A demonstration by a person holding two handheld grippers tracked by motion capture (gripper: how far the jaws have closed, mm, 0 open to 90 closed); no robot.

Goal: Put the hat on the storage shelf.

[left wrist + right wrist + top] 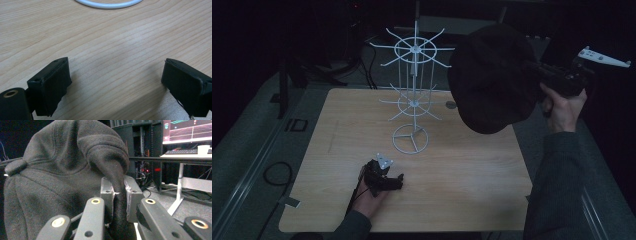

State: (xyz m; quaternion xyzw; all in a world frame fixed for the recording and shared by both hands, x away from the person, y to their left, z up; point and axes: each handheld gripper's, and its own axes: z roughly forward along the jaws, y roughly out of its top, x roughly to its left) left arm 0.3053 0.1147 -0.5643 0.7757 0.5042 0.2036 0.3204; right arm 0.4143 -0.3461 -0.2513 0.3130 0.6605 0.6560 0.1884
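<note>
High view is showing the right claw (532, 64) carrying a dark cap (492, 77) in the air, up at the right of the white wire hook stand (414, 90) and above the far right part of the bench (462, 165); the cap is hanging off the claw and is sitting level with the stand's upper ring of hooks, near them but, as far as I can tell, not touching any; in the right gripper view the right claw (119, 192) is pinching a fold of the cap (62, 170) tight between its jaws, so the grip is looking firm; the left claw (398, 179) is lying low on the near part of the bench, in front of the stand's round base, and in the left gripper view its jaws are standing wide apart over bare wood with nothing between them, the rim of the stand's base (107, 5) showing just ahead; judging from this, the pick-up is done and the carry is well along, while the hanging itself is not yet done; what is left, I think, is bringing the cap onto one of the upper hooks, letting it settle there, and spreading the right claw to free it.
</note>
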